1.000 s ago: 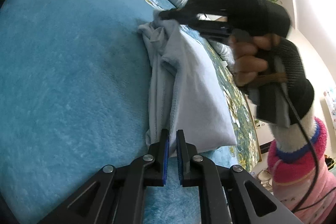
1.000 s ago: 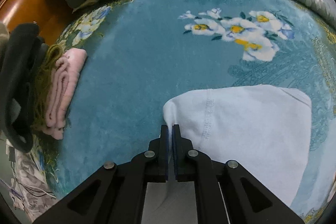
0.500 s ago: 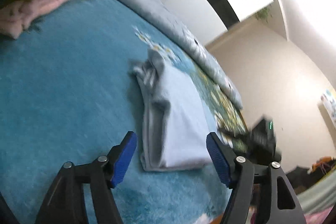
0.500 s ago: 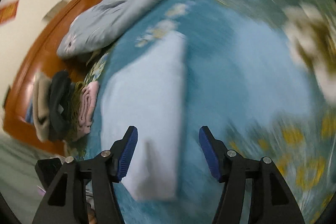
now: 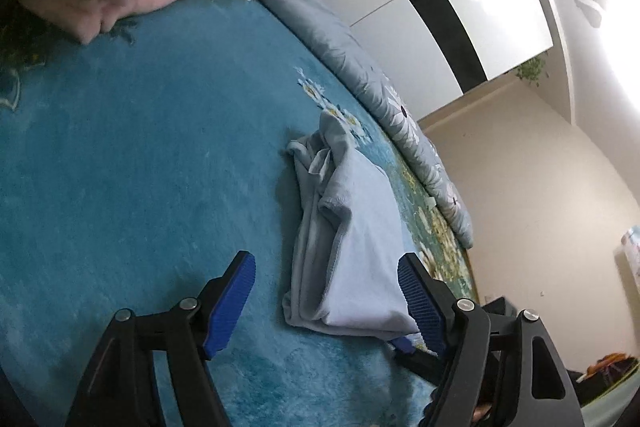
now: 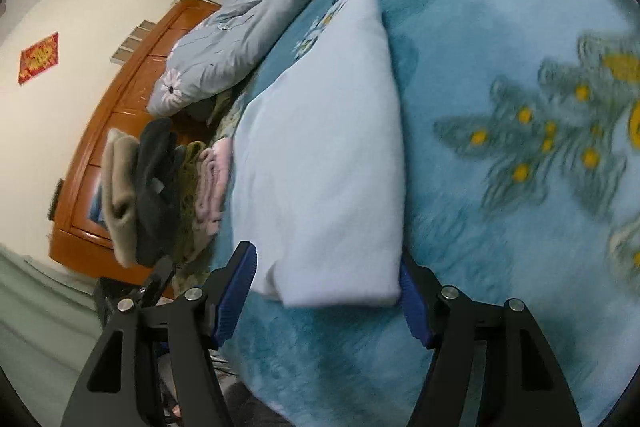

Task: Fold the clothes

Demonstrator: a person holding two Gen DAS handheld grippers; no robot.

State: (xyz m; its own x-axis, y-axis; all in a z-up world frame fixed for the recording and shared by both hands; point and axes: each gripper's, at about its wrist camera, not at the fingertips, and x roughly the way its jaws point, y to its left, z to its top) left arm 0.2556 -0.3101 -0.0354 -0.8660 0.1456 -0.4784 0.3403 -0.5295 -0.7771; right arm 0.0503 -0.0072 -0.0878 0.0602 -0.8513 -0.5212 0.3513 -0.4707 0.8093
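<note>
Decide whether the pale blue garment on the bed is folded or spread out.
Folded. The pale blue garment lies on the teal blanket as a narrow stack, with layered edges showing along one side.

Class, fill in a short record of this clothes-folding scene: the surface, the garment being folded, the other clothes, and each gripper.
surface: teal floral blanket on a bed
garment: pale blue garment, folded, lying flat on the blanket
other clothes: folded stack near the wooden headboard, with a pink garment, a dark garment and a beige one
bedding: grey floral quilt along the far edge
left gripper: jaws opening, holding nothing
right gripper: jaws opening, either side of the garment's near end, not gripping it
</note>
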